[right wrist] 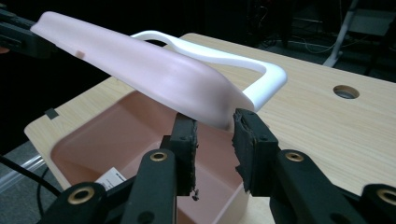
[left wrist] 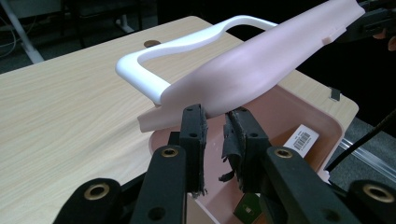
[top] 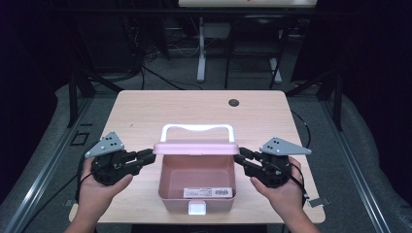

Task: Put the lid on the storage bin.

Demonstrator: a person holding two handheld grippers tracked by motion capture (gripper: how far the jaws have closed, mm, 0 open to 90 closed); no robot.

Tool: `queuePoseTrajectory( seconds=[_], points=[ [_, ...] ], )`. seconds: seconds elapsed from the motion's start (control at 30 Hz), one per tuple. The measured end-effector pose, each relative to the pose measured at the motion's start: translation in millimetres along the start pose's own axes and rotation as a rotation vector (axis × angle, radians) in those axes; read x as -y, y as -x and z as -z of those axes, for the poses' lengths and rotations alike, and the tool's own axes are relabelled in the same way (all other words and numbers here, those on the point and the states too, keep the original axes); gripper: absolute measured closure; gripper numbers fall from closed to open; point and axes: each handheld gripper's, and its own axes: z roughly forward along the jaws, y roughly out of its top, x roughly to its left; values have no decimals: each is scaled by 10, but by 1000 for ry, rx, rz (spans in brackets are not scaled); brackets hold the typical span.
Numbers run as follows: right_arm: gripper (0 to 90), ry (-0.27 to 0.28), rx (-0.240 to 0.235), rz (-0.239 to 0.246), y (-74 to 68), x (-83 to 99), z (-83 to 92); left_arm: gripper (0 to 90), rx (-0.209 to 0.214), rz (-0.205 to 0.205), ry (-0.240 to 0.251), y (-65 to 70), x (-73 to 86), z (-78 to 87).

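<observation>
The lid (top: 196, 147) stands raised on its back edge over the pink box (top: 197, 180), its white handle (top: 197, 128) on the far side, and it is propped between the two grippers. Its near end sits just ahead of the left gripper (top: 148, 156), whose jaws stand a little apart with the lid's edge at their tips (left wrist: 216, 120); I cannot tell whether the pads actually press on it. The right gripper (top: 241, 156) mirrors this at the lid's other end: the jaws stand apart, with the lid's corner resting above and between their tips (right wrist: 215, 122), not clamped. The box lies below and ahead of both grippers, open and empty but for a barcode label (top: 207, 192) on its near wall, with a white latch (top: 197, 208) at the front. The table (top: 141, 111) stretches beyond both, with a round hole (top: 233, 102) far ahead. This looks like the moment of opening or closing the box, the lid halfway. The next move calls for both hands to guide the lid evenly, together, so it neither twists nor drops off the loose jaws.
</observation>
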Motion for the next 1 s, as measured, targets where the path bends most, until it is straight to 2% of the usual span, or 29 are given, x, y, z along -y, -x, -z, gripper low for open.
queuePoseTrajectory(
  seconds=[0.3,0.47,0.8,1.0],
  points=[
    [679,-9,-5,-17,43,62,26,766,-1,-6,-2,9,18,7],
    [653,-33,-3,-30,93,134,16,760,-2,0,2,18,24,5],
    [490,-17,69,-58,321,332,0,748,-2,4,4,14,41,9],
    [450,1,112,-95,471,420,-30,740,-4,6,10,15,51,13]
  ],
)
